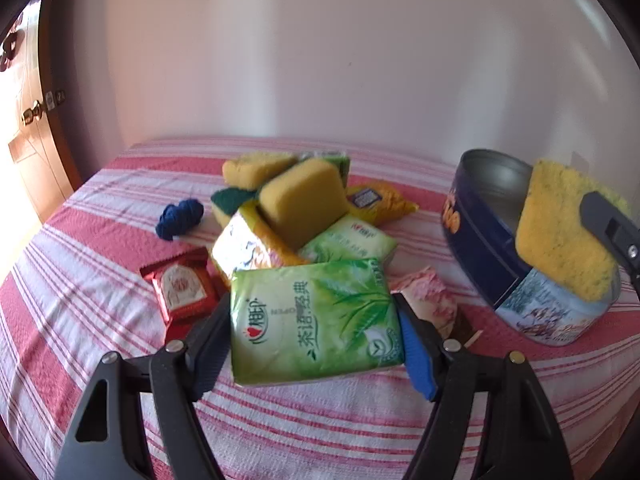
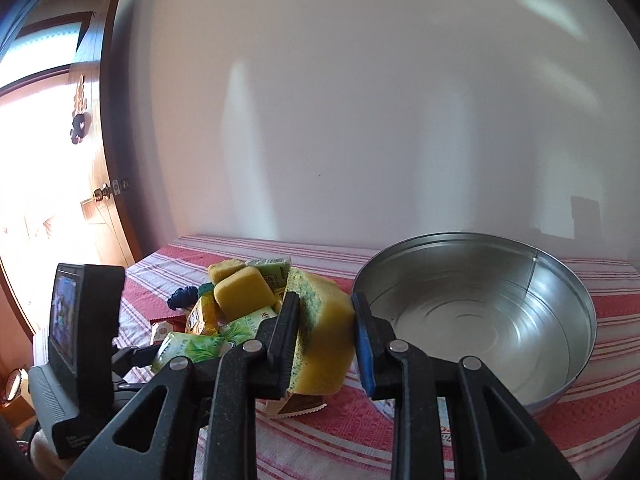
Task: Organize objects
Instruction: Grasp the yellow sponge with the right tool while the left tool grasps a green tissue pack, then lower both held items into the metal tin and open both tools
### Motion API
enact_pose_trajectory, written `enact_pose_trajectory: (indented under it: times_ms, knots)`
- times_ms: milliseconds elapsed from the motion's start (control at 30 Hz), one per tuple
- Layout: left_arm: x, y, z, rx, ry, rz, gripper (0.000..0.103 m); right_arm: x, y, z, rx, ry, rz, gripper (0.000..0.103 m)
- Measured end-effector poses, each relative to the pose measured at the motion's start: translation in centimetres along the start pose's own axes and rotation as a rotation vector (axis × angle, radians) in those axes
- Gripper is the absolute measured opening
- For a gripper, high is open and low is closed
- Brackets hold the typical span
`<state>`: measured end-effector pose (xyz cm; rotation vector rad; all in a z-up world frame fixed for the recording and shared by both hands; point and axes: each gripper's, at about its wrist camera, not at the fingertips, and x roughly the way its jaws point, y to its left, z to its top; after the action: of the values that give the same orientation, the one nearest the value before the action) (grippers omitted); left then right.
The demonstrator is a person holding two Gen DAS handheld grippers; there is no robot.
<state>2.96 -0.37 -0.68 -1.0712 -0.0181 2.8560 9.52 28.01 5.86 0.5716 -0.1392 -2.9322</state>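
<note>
Left wrist view: close, tilted down over the striped table [image 1: 320,420]. Right wrist view: lower, near level, toward the wall. Both share the round tin [image 1: 488,264] [image 2: 560,320] and the pile of packets [image 1: 316,240] [image 2: 224,312].

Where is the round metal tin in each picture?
Left wrist view: the tin is at the right edge, on the striped cloth, its blue side showing, a yellow sponge in front of its rim.
Right wrist view: the tin fills the lower right, its inside bare.
Shared landmark: that sponge, pinched by the right gripper.
</note>
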Motion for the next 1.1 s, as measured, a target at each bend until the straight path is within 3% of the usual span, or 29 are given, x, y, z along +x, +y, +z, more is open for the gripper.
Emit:
enact_pose_trajectory:
  times_ms: [167,433,633,833,1100]
  knots:
    - [-1.5,-1.9,2.2,0.048,-0.097,-0.058,0.075,-0.7,-3.0,0.7,0.043,-0.031,-0.058,0.028]
    - [-1.5,-8.7,5.2,0.132,-0.184,-0.156,0.075,-1.0,-9.4,1.0,0.105,-0.033,-0.192,0.028]
    - [1.2,-14.0,6.1,0.174,-0.154,-0.201,0.075,0.2,-12.8,0.4,0.103,0.015,-0.295,0.028]
    - [4.2,-17.0,5.8,0.223,-0.112,-0.182,0.075,1.2,-15.1,-0.2,0.106,0.074,-0.326,0.029]
    - [6.1,-17.0,5.2,0.244,-0.107,-0.134,0.075,2.2,-14.7,-0.5,0.055,0.114,-0.343,0.029]
